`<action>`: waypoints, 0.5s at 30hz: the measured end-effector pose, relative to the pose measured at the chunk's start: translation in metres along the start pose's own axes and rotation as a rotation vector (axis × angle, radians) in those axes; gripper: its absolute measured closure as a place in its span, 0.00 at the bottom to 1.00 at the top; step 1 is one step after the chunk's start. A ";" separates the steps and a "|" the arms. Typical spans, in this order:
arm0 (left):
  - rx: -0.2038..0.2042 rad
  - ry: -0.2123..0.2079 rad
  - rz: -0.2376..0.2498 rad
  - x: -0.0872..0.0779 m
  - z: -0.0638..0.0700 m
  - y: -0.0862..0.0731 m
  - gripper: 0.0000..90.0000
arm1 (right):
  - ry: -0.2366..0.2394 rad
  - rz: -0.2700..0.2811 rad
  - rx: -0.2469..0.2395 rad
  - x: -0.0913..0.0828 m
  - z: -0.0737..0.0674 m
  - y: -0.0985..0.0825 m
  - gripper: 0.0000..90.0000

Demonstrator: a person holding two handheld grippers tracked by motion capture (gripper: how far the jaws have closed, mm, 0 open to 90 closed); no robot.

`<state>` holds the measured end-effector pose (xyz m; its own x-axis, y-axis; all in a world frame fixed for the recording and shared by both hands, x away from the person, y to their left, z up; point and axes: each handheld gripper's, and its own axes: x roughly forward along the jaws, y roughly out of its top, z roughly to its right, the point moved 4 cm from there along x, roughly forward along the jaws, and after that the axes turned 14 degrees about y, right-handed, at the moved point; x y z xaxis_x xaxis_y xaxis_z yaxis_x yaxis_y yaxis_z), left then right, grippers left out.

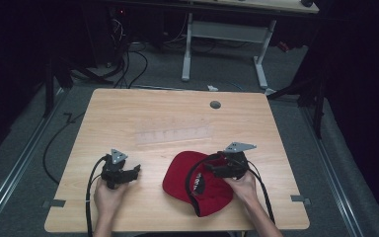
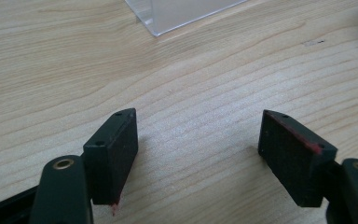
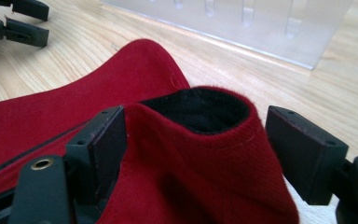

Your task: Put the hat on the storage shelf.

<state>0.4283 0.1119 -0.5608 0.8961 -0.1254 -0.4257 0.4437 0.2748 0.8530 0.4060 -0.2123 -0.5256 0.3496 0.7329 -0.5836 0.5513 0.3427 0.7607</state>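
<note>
A red cap (image 1: 197, 183) with a black lining lies on the wooden table (image 1: 128, 113) near the front, right of centre. My right gripper (image 1: 213, 168) stands open at the cap's right side. In the right gripper view a raised fold of the cap (image 3: 200, 154) sits between its jaws (image 3: 198, 135); the left jaw touches the cloth and the right jaw stands slightly apart from it. My left gripper (image 1: 136, 169) hovers to the left of the cap, open over bare wood (image 2: 198, 135), with nothing between its fingers.
A clear plastic rack (image 1: 175, 134) with slots lies flat behind the cap, mid-table; its corner (image 2: 177, 11) shows ahead of the left jaws and its long side (image 3: 261, 28) beyond the cap. A grey cable hole (image 1: 215, 104) sits near the far edge.
</note>
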 end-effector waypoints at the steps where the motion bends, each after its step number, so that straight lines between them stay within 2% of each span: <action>1: 0.000 0.000 0.000 0.000 0.000 0.000 0.32 | 0.010 -0.009 0.007 0.003 0.002 -0.002 0.25; 5: 0.000 0.000 0.000 0.000 0.000 0.000 0.32 | 0.023 -0.021 0.014 0.009 0.006 -0.004 0.29; 9: 0.000 0.000 0.000 0.000 0.000 0.000 0.32 | 0.057 -0.029 0.035 0.013 0.009 -0.007 0.35; 15: -0.001 0.000 0.000 0.000 0.000 0.000 0.32 | 0.078 -0.030 0.030 0.013 0.012 -0.011 0.51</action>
<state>0.4283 0.1118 -0.5608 0.8963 -0.1250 -0.4255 0.4433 0.2755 0.8530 0.4134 -0.2137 -0.5454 0.2729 0.7667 -0.5811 0.5831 0.3486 0.7338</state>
